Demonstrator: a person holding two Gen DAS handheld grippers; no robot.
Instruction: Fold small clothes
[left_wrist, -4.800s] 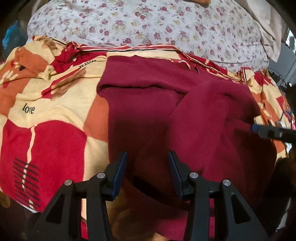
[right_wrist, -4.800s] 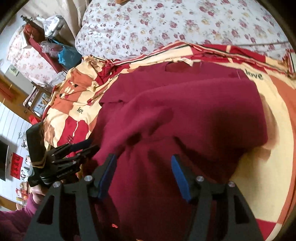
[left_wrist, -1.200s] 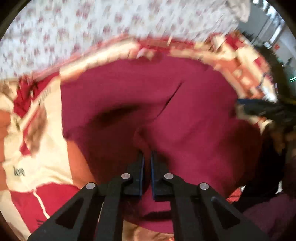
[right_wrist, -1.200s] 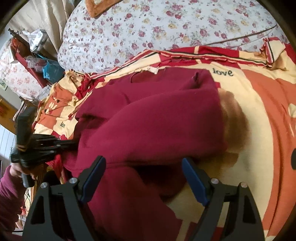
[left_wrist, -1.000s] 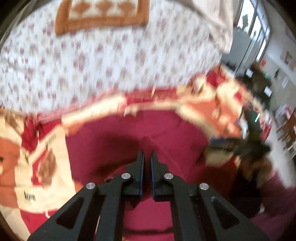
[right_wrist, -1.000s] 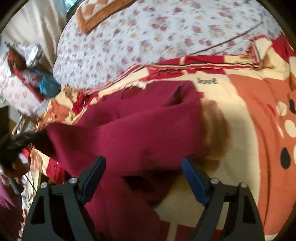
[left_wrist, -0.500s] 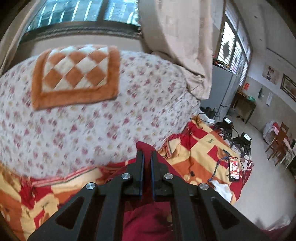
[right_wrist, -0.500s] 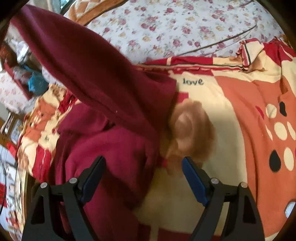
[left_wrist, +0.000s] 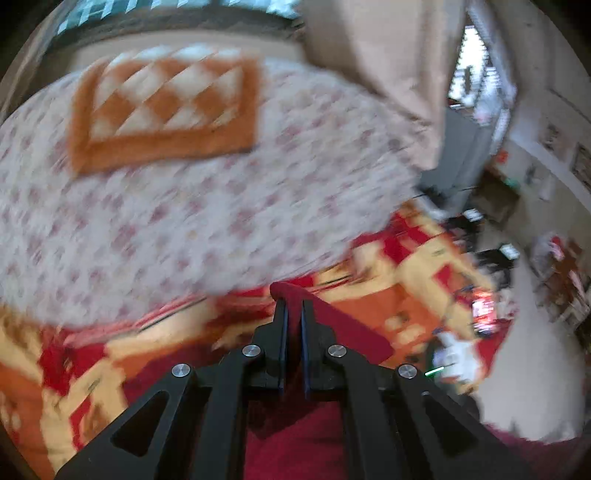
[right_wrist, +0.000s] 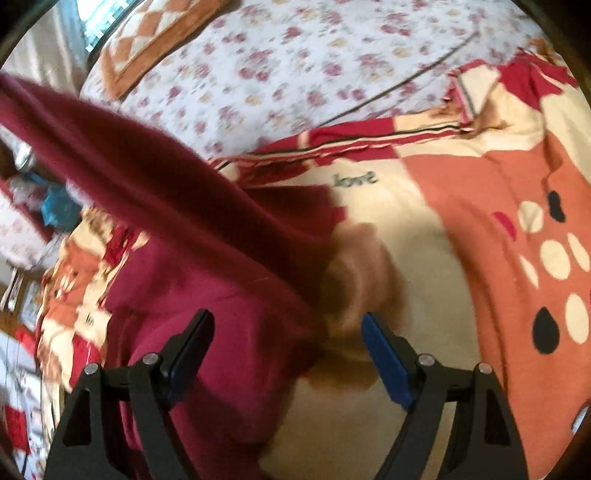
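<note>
A dark red knitted garment (right_wrist: 207, 280) lies on a red, cream and orange patterned blanket (right_wrist: 461, 280). My left gripper (left_wrist: 291, 306) is shut on a fold of the garment (left_wrist: 332, 325) and holds it raised above the bed; the rest hangs below the jaws. In the right wrist view that raised part stretches as a taut band (right_wrist: 122, 162) up to the upper left. My right gripper (right_wrist: 288, 332) is open and empty, low over the garment's right edge and the blanket.
A floral quilt (right_wrist: 314, 62) with an orange checked towel (left_wrist: 166, 114) covers the far side of the bed. A beige curtain (left_wrist: 373, 59) hangs at the back. Furniture and clutter (left_wrist: 517, 258) stand on the floor to the right.
My left gripper shut on the garment, then lifted it high off the bed. In the last half second it tipped slightly down. My right gripper stayed open near the garment's right edge.
</note>
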